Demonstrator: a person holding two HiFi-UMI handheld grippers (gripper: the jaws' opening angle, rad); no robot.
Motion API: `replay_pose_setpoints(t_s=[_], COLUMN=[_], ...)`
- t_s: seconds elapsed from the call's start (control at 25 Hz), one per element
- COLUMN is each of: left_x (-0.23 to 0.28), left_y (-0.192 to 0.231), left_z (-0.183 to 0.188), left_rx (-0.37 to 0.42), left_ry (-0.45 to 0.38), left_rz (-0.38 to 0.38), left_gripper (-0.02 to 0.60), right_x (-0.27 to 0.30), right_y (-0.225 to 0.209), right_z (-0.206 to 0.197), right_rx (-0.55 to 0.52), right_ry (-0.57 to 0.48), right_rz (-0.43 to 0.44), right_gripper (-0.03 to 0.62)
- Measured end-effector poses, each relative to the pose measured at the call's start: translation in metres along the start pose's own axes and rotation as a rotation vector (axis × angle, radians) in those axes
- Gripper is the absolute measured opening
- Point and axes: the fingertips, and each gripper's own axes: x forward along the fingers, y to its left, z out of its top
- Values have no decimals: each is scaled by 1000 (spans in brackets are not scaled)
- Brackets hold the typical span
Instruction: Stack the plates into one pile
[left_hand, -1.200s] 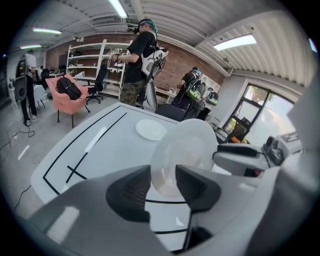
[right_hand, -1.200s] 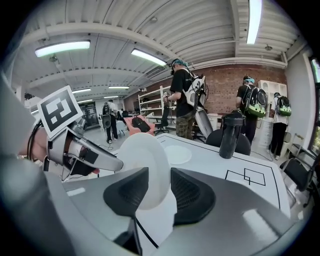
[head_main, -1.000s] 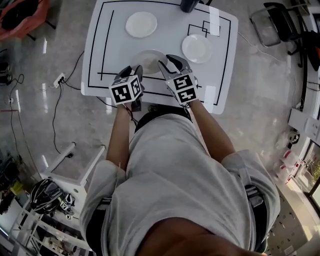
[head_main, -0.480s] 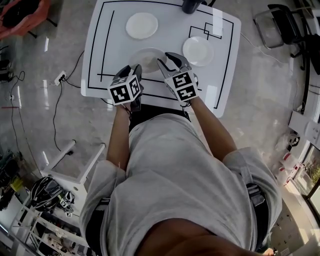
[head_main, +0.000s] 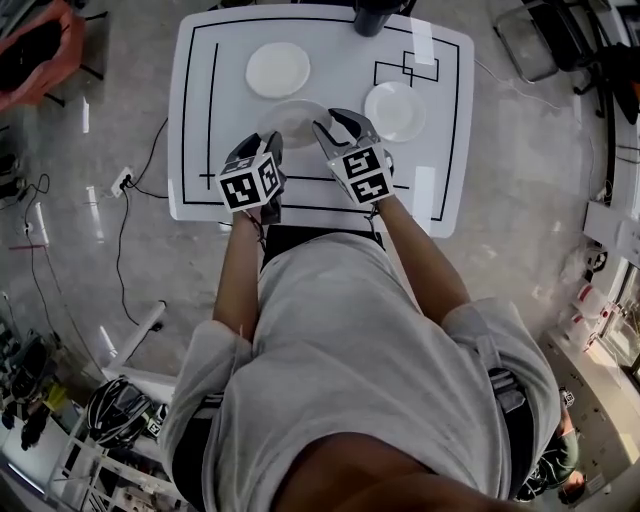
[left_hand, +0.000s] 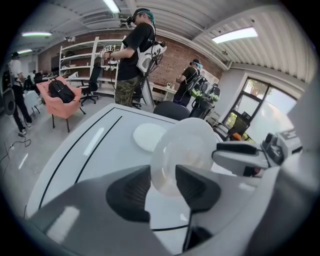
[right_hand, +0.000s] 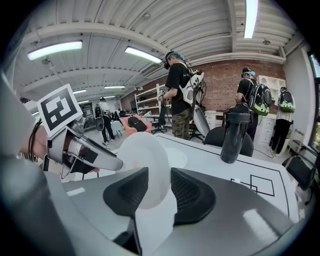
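Reference: white rectangular table (head_main: 330, 45) marked with black lines.

1. The left gripper (left_hand: 162, 186) pinches the rim of a round white plate (head_main: 292, 120) over the table's near middle.
2. A second white plate (head_main: 278, 68) lies at the table's far left.
3. The right gripper (right_hand: 159, 192) pinches the first plate's opposite rim.
4. A third white plate (head_main: 395, 110) lies at the table's right.

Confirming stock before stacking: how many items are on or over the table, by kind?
White plates: 3 (held plate, far-left plate, right plate)
Dark bottle: 1
Total: 4
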Motion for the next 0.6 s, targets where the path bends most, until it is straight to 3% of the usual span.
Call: replay_pose_setpoints(t_s=[0.6], left_x=[27], left_y=[22], left_z=[36], left_rx=[29], left_ry=[19], left_rz=[-50], left_gripper=[155], right_x=[37], right_y=[-15], right_z=[24], right_rx=[17], right_ry=[20], right_rz=[-55], right_gripper=[147])
